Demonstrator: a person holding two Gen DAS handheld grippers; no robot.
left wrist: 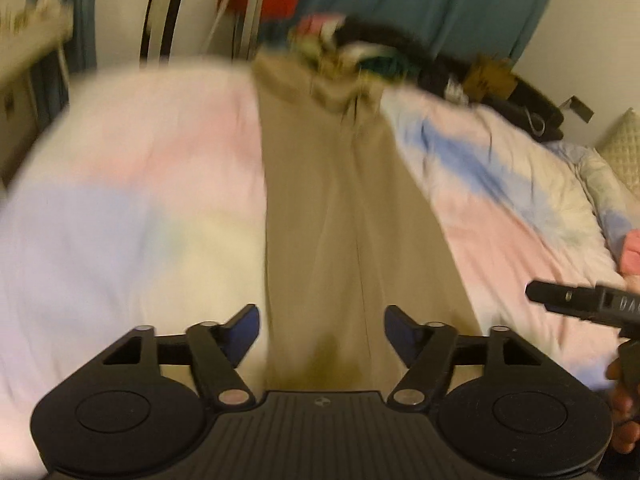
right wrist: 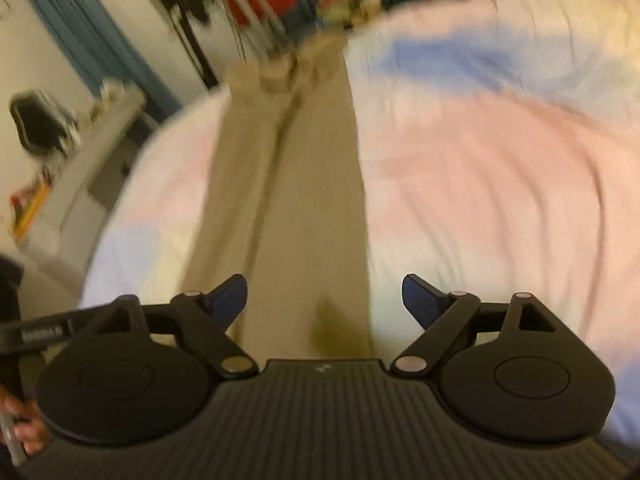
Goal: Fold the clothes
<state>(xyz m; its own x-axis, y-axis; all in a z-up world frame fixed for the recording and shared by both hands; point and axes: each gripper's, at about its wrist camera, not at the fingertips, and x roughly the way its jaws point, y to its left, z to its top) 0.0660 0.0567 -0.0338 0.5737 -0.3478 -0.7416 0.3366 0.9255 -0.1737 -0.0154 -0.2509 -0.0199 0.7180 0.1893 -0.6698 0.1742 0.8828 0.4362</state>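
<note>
A pair of beige trousers (left wrist: 328,208) lies stretched out lengthwise on the bed, legs toward me and waist at the far end; the same trousers (right wrist: 292,200) run up the middle of the right wrist view. My left gripper (left wrist: 322,326) hovers above the near leg ends with its jaws wide apart and nothing between the blue pads (left wrist: 400,328). My right gripper (right wrist: 324,298) also stands open above the leg ends, pads clear of the cloth. Both views are blurred. The right gripper's body (left wrist: 580,302) shows at the right edge of the left wrist view.
The bed's pastel pink, blue and white cover (left wrist: 132,208) spreads on both sides of the trousers. A heap of mixed clothes (left wrist: 360,52) sits at the far end. Teal curtains (left wrist: 460,4) hang behind. A white shelf unit (right wrist: 80,184) stands left of the bed.
</note>
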